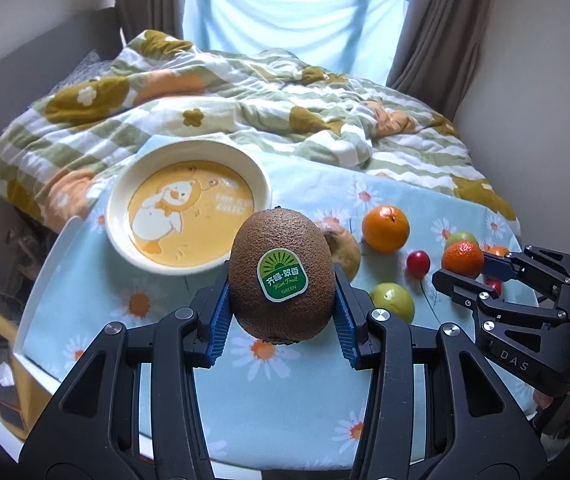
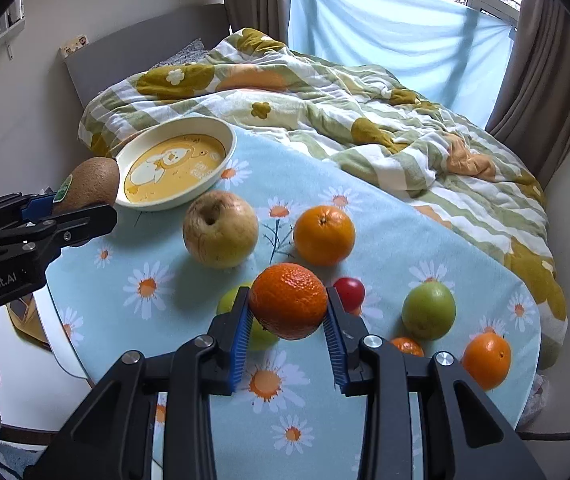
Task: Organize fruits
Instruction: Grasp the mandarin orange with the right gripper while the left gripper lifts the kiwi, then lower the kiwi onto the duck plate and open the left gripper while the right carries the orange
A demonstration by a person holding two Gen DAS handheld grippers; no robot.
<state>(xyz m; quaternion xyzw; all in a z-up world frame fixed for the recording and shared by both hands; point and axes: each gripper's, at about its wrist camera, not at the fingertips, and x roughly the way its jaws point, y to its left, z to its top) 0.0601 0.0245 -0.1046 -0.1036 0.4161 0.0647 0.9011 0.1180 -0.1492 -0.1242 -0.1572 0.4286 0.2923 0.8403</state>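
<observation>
My left gripper (image 1: 283,312) is shut on a brown kiwi (image 1: 281,272) with a green sticker, held above the table just in front of the yellow duck plate (image 1: 121,216). The kiwi also shows in the right wrist view (image 2: 93,186), beside the plate (image 2: 229,148). My right gripper (image 2: 288,320) is shut on a dark orange mandarin (image 2: 288,300) and holds it above the table. The right gripper (image 1: 473,276) and its mandarin (image 1: 462,258) also show at the right of the left wrist view.
On the daisy tablecloth (image 2: 365,216) lie a yellow apple (image 2: 220,229), an orange (image 2: 324,235), a red cherry tomato (image 2: 349,292), a green fruit (image 2: 429,310), another green fruit (image 2: 227,300), a small mandarin (image 2: 407,346) and an orange (image 2: 487,360). A bed with a rumpled quilt (image 2: 325,100) lies behind.
</observation>
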